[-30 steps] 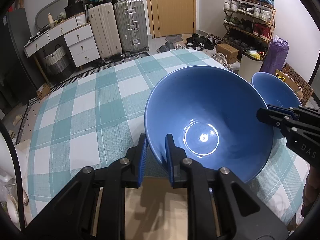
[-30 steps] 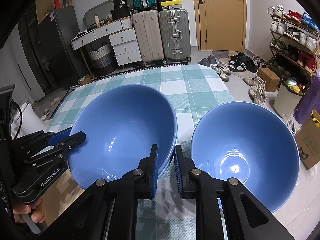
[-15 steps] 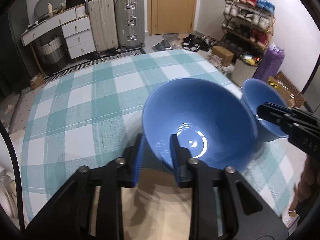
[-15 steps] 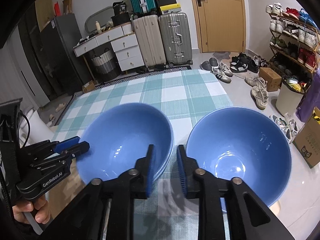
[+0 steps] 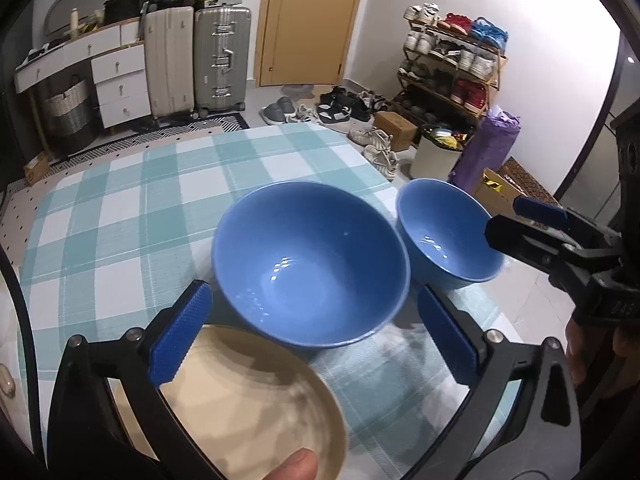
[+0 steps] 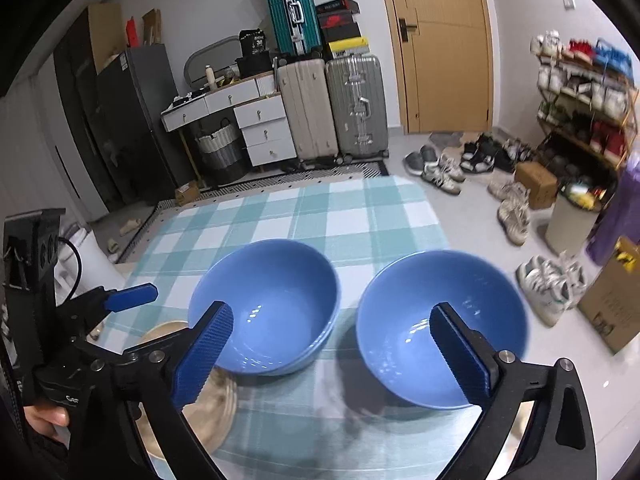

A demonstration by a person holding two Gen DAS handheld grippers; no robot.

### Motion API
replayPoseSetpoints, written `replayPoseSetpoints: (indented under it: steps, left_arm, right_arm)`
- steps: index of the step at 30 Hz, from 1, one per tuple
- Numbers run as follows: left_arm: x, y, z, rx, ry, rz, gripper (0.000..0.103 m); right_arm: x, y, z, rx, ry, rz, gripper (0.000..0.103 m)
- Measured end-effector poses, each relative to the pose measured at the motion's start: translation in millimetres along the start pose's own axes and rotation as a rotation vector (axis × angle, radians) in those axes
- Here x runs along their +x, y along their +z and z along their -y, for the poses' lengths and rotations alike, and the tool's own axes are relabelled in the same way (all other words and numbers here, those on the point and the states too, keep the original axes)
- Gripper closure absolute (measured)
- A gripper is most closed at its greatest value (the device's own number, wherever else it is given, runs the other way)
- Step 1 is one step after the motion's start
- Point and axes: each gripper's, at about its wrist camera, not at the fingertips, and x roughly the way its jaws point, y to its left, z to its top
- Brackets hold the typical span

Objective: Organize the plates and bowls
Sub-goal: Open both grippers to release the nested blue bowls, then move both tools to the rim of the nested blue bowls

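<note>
Hovering near 2 blue bowls [image 5: 310, 264] on checked cloth [image 5: 120, 220]: L gripper [image 5: 316, 336] & R gripper [image 6: 332, 356] both spread apart, holding nothing.

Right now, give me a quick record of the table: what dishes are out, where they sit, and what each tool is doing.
surface: table with teal checked cloth
left bowl: blue, upright, on the cloth
right bowl: blue, upright, beside the left bowl, apart from it
beige plate: near edge, in front of the left bowl
left tool: open, holding nothing, facing the left bowl
right tool: open, holding nothing, between the two bowls
stacking: bowls not nested
</note>
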Motion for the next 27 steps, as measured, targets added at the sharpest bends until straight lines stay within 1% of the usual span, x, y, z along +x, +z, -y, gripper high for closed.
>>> replayPoseSetpoints:
  steps: [3, 5, 11, 16, 21, 27]
  left_arm:
    - [-3.2, -1.8, 12.0, 0.004, -0.005, -0.005, 0.001]
    - [-3.7, -2.5, 18.8, -0.002, -0.024, -0.014, 0.001]
    - [7.8, -2.8, 42.3, 0.007, -0.054, -0.041, 0.001]
    - [22.6, -3.5, 65.2, 0.037, -0.075, -0.063, 0.001]
    - [36.2, -2.3, 84.5, 0.051, -0.094, -0.068, 0.001]
    - [48.1, -0.3, 98.0, 0.041, -0.121, -0.084, 0.001]
  right_arm:
    - [-16.2, -1.5, 4.8, 0.001, -0.008, 0.017, 0.001]
    - [-23.5, -1.0, 9.7, 0.003, -0.012, 0.020, 0.001]
    - [-45.2, -4.0, 31.4, 0.028, -0.053, 0.036, 0.001]
    - [-55.4, -5.8, 52.3, 0.057, -0.078, 0.042, 0.001]
    - [-63.2, -8.5, 70.7, 0.088, -0.095, 0.049, 0.001]
    - [-63.9, -9.9, 94.5, 0.130, -0.117, 0.047, 0.001]
